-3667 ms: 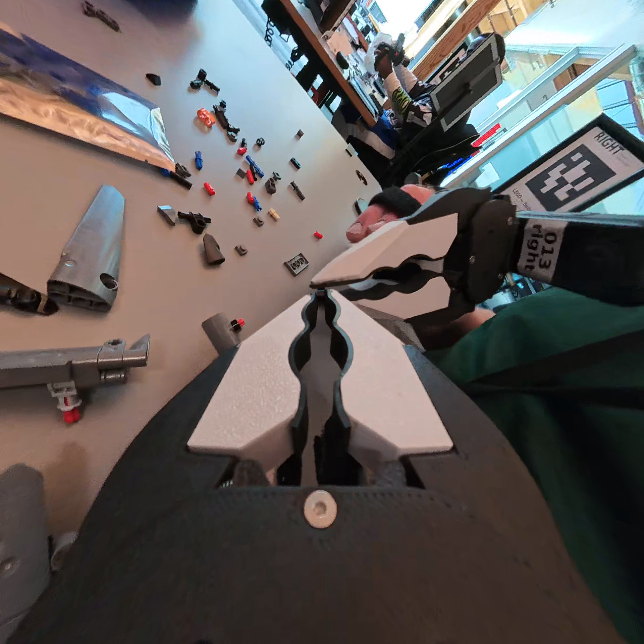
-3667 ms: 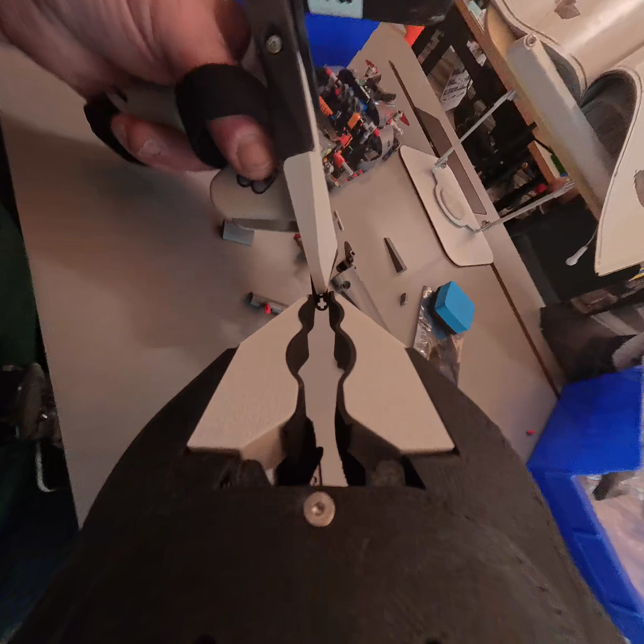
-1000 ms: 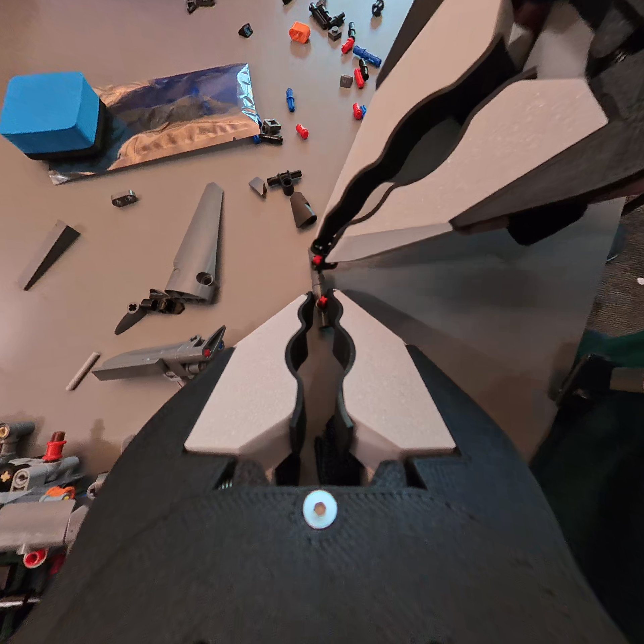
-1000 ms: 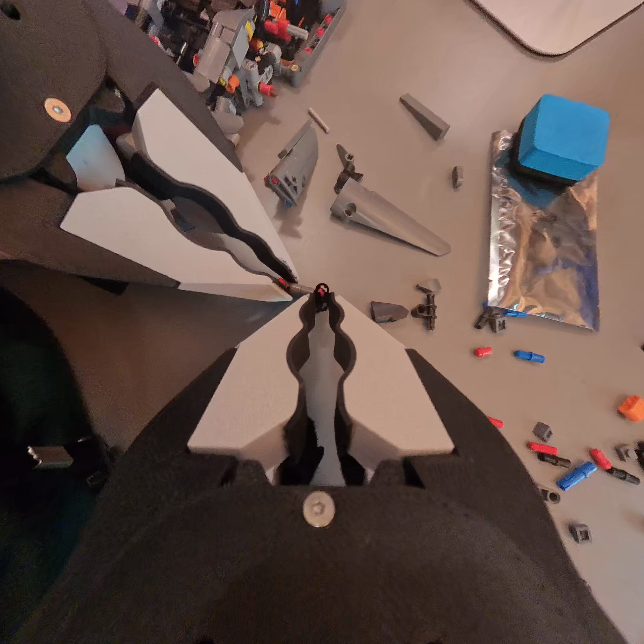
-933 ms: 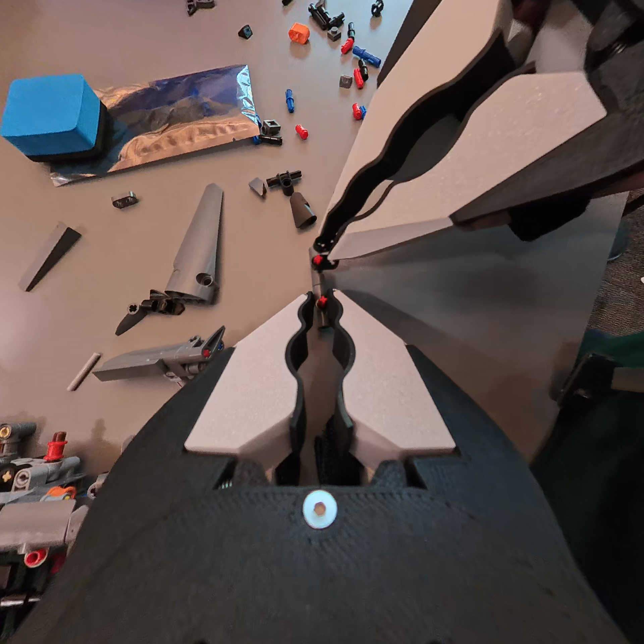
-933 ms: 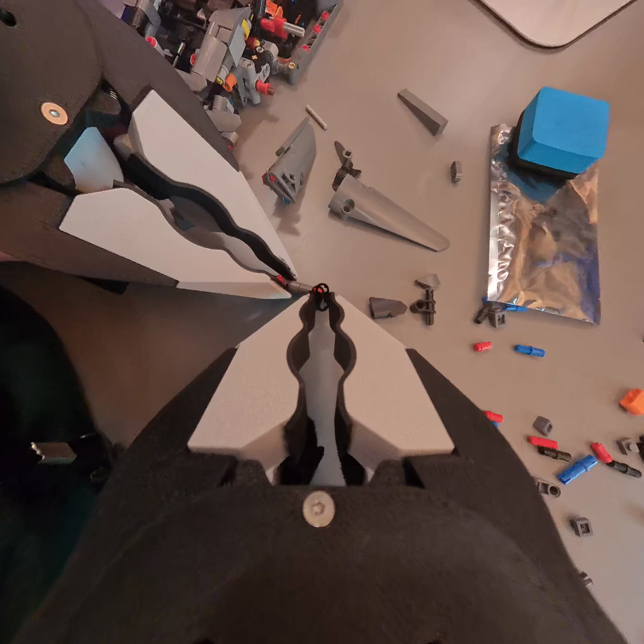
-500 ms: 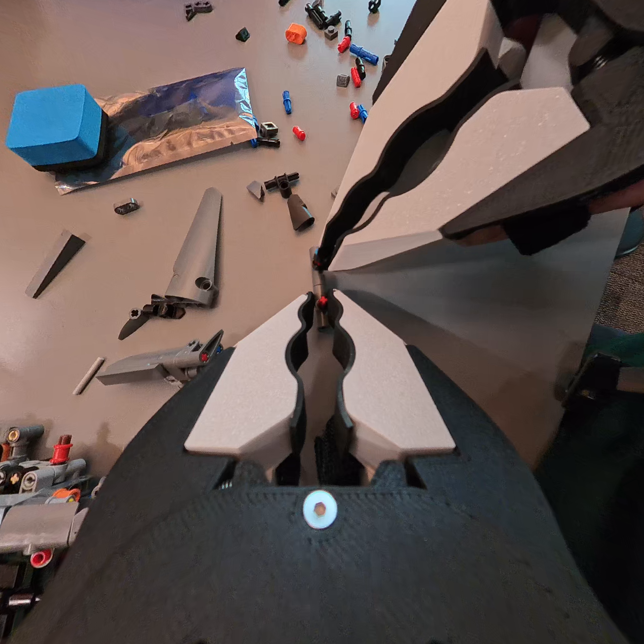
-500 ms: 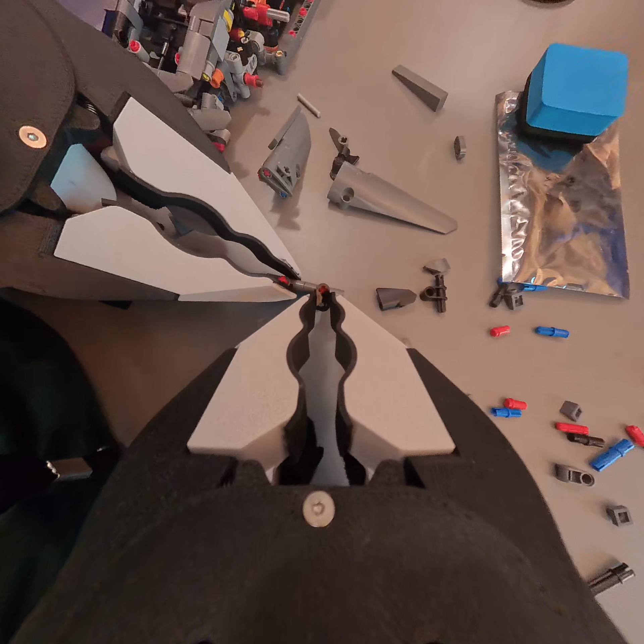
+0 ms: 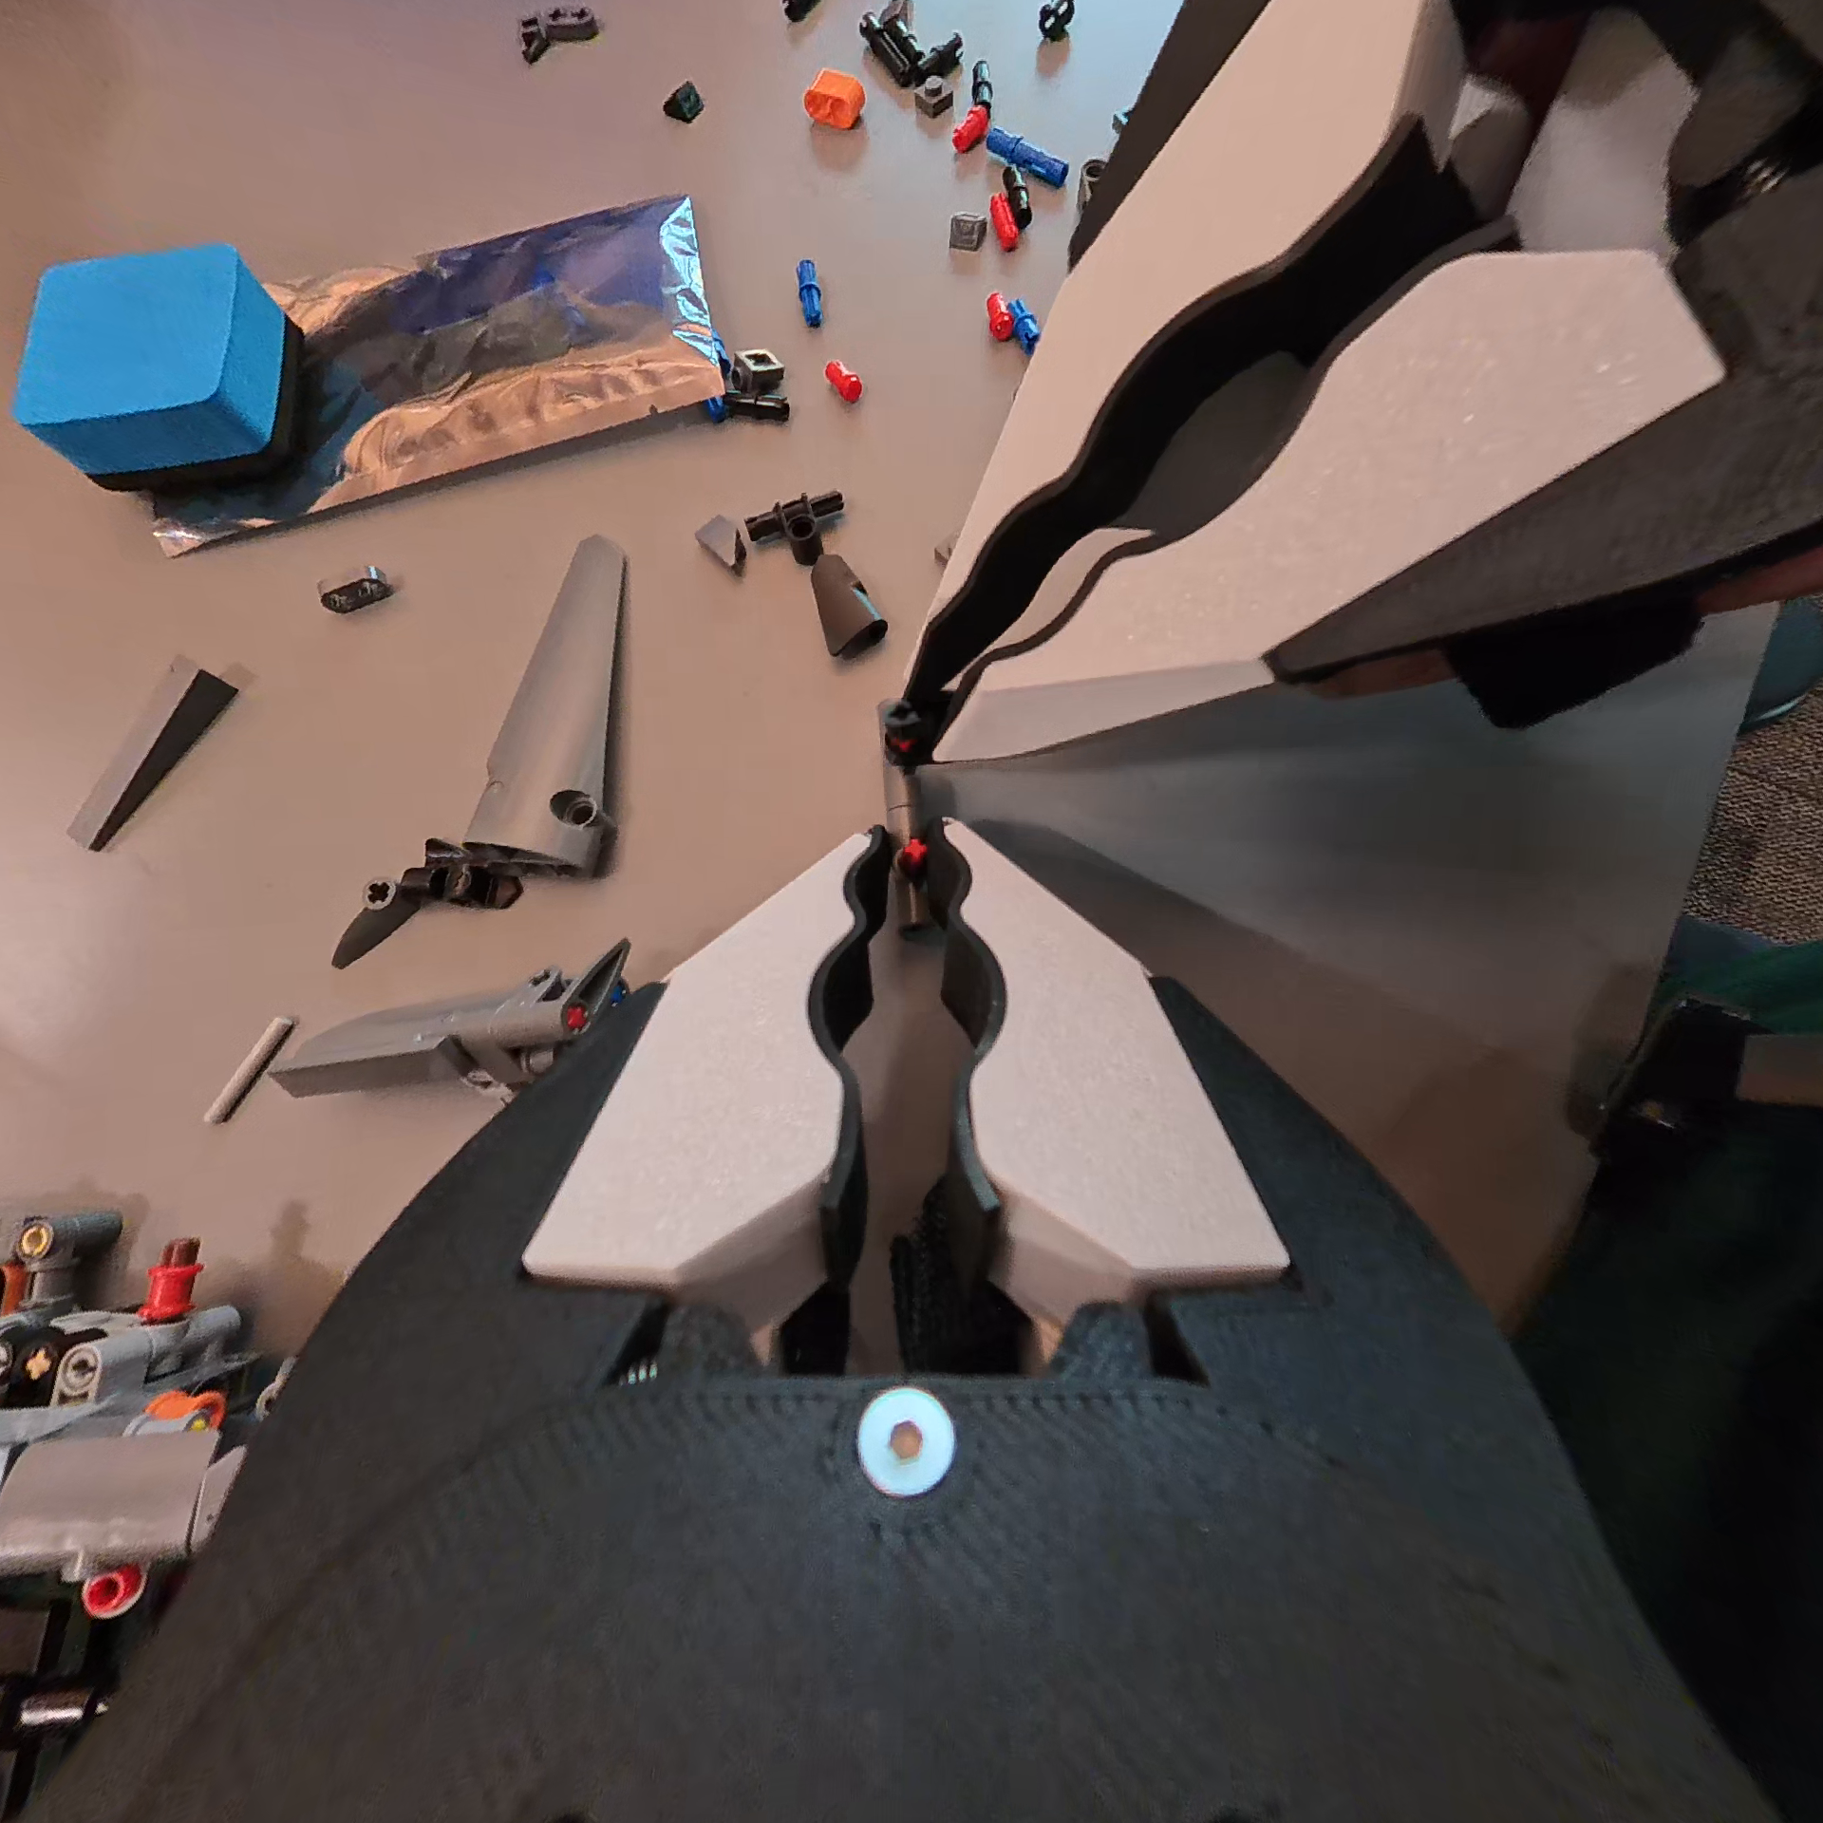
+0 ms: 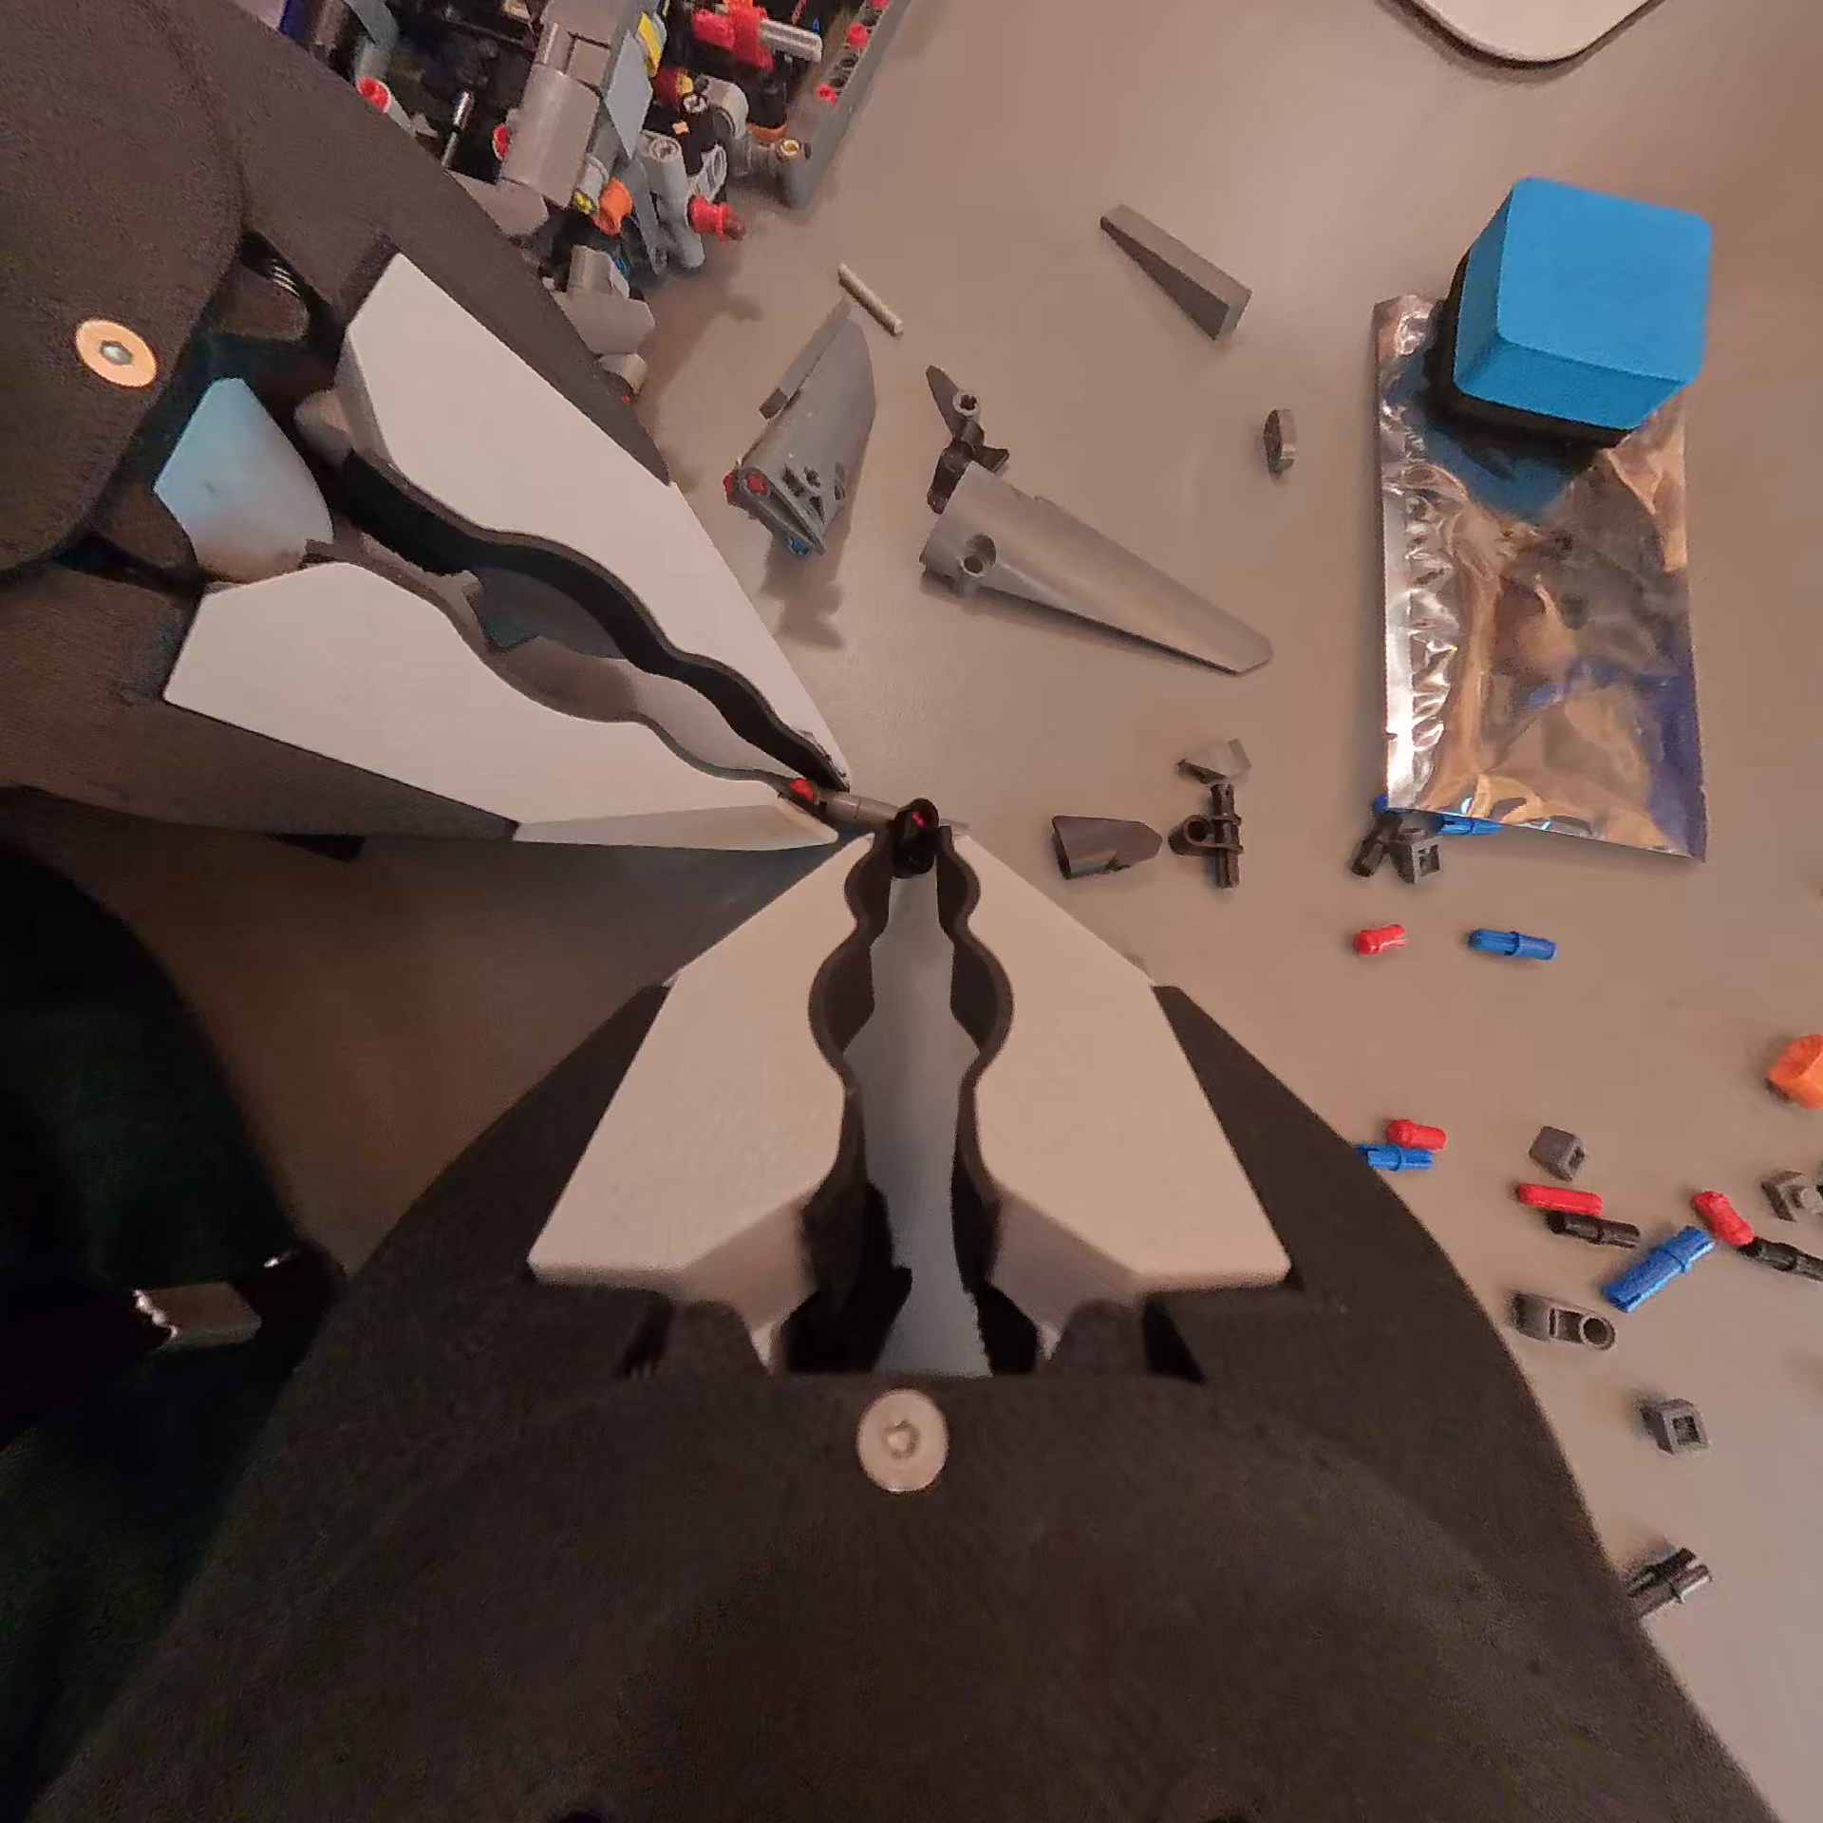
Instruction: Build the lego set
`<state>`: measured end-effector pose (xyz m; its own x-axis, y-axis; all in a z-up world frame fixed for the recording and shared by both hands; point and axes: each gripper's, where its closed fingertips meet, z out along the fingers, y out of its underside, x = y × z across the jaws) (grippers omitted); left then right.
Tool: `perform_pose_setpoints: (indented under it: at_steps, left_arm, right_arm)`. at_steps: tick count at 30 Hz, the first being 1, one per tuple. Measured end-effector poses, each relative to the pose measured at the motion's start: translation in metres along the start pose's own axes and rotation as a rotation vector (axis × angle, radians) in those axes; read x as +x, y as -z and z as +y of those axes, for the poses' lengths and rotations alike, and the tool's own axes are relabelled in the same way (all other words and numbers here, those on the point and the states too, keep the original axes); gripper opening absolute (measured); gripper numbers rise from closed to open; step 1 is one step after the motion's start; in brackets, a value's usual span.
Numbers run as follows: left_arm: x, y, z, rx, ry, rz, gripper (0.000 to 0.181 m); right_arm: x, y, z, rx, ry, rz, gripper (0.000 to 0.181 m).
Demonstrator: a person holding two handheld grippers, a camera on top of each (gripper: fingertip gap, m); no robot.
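My left gripper (image 9: 908, 853) is shut on a small grey connector with a red pin (image 9: 902, 804). My right gripper (image 10: 912, 838) is shut on a small black connector with a red axle (image 10: 915, 824). The two grippers meet tip to tip above the table, and the two small pieces touch end to end. The right gripper comes in from the upper right in the left wrist view (image 9: 906, 735). The left gripper comes in from the upper left in the right wrist view (image 10: 824, 784). The part-built grey model (image 10: 631, 128) stands behind the left gripper, and its edge shows in the left wrist view (image 9: 79, 1381).
On the grey table (image 9: 296, 128) lie a blue foam block (image 9: 148, 365), a foil bag (image 9: 493, 345), a long grey wing panel (image 9: 552, 730), a second grey panel assembly (image 9: 444, 1036), a dark wedge (image 9: 148, 750) and several loose red, blue and black pins (image 10: 1578, 1223). The grippers are tip to tip, or close to it. From either gripper's tips it is about 15 cm to the part-built grey model (image 10: 631, 128). It is also in sight in the left wrist view (image 9: 61, 1410).
Since 3.7 s ago both grippers have tilted down over the table. In the last second they stay tip to tip with the small pieces together and drift only slightly.
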<state>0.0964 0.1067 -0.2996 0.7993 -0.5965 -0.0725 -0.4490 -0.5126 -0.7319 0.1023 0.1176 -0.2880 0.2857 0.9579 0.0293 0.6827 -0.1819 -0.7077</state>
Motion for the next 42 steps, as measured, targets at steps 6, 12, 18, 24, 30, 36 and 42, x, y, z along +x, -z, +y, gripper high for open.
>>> perform_pose_setpoints:
  at_steps: [6, 12, 18, 24, 30, 36, 42]
  left_arm:
    - [0.0, 0.0, 0.0, 0.002, 0.002, 0.003, 0.005]
    - [0.0, 0.0, 0.0, 0.003, 0.002, 0.004, 0.005]
    - [0.001, 0.0, 0.0, 0.003, 0.002, 0.004, 0.005]
    - [0.0, -0.001, -0.001, 0.005, 0.002, 0.005, 0.005]
    - [0.001, -0.001, -0.001, 0.005, 0.003, 0.006, 0.005]
    - [0.001, -0.001, -0.001, 0.006, 0.002, 0.008, 0.005]
    - [0.003, -0.001, -0.001, 0.005, -0.003, 0.013, 0.005]
  right_arm:
    - [-0.001, 0.0, 0.001, -0.009, 0.018, 0.019, 0.01]
    - [-0.001, 0.002, 0.0, 0.005, 0.021, 0.026, 0.008]
    - [-0.002, 0.003, -0.001, 0.011, 0.064, 0.036, 0.007]
    - [-0.001, 0.002, 0.001, 0.008, 0.065, 0.041, 0.006]
    - [-0.002, 0.002, 0.001, 0.009, 0.072, 0.036, 0.002]
    - [-0.005, 0.007, 0.002, 0.02, -0.007, -0.024, 0.002]
    - [-0.009, 0.008, 0.005, 0.011, -0.111, -0.143, 0.002]
